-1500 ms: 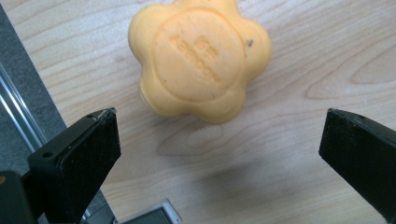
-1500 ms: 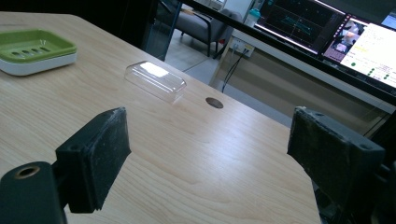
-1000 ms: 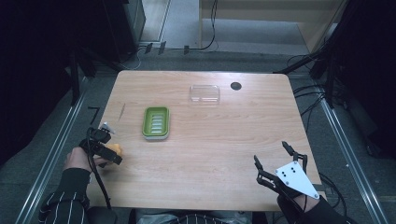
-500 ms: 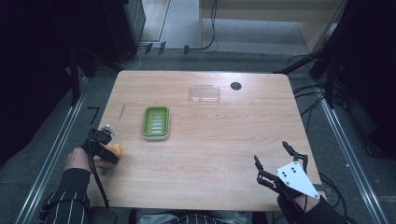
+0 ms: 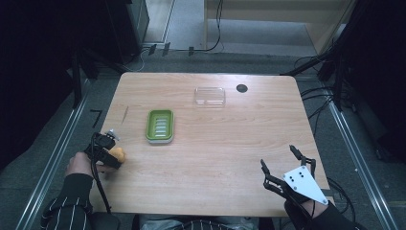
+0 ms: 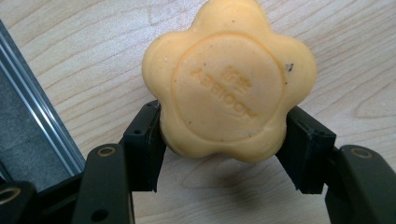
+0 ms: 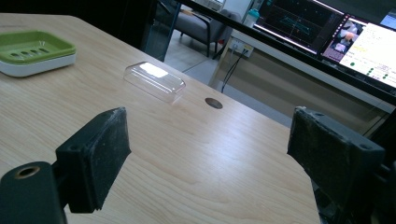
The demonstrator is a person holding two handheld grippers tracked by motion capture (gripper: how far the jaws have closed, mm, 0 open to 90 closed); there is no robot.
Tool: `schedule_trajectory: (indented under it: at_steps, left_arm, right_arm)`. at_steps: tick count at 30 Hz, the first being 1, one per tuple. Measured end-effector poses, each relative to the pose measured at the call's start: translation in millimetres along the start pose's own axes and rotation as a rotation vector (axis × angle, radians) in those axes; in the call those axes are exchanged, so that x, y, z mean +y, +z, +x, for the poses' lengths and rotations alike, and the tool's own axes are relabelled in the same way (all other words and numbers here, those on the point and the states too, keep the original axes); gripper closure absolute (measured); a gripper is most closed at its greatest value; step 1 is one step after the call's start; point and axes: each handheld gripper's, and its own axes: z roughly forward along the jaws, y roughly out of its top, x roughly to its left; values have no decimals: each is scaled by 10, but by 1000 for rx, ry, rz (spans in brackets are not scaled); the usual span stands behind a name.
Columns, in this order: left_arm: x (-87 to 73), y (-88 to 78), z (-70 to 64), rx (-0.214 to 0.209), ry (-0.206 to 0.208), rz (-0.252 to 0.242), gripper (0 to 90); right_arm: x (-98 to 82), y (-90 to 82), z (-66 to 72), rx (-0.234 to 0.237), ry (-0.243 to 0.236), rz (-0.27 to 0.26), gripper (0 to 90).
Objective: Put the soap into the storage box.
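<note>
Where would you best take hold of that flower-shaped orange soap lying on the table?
Across its scalloped edge, as the left tool does now: one jaw on each opposite side of the orange soap, coming in level with the table. It lies flat, so its broad stamped face offers nothing to pinch, while the notches between its lobes probably help seat the pads.

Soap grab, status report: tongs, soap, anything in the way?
Left tongs just closed, shut on the orange soap at the table edge. Right tongs open, holding nothing. Green soap dish free, path to it unobstructed.
</note>
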Motion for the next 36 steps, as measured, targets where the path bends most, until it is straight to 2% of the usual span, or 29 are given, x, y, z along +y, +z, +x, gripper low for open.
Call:
schedule_trajectory:
  at_steps: [22, 31, 36]
  left_arm:
    - [-12, -13, 1, -12, 8, -5, 398]
    - [-6, -59, -15, -13, 17, 4, 398]
    - [4, -110, -31, -10, 19, -14, 398]
  right_arm:
    - [3, 2, 6, -1, 0, 2, 134]
    - [1, 0, 3, 0, -1, 2, 134]
    - [2, 2, 6, -1, -2, 2, 134]
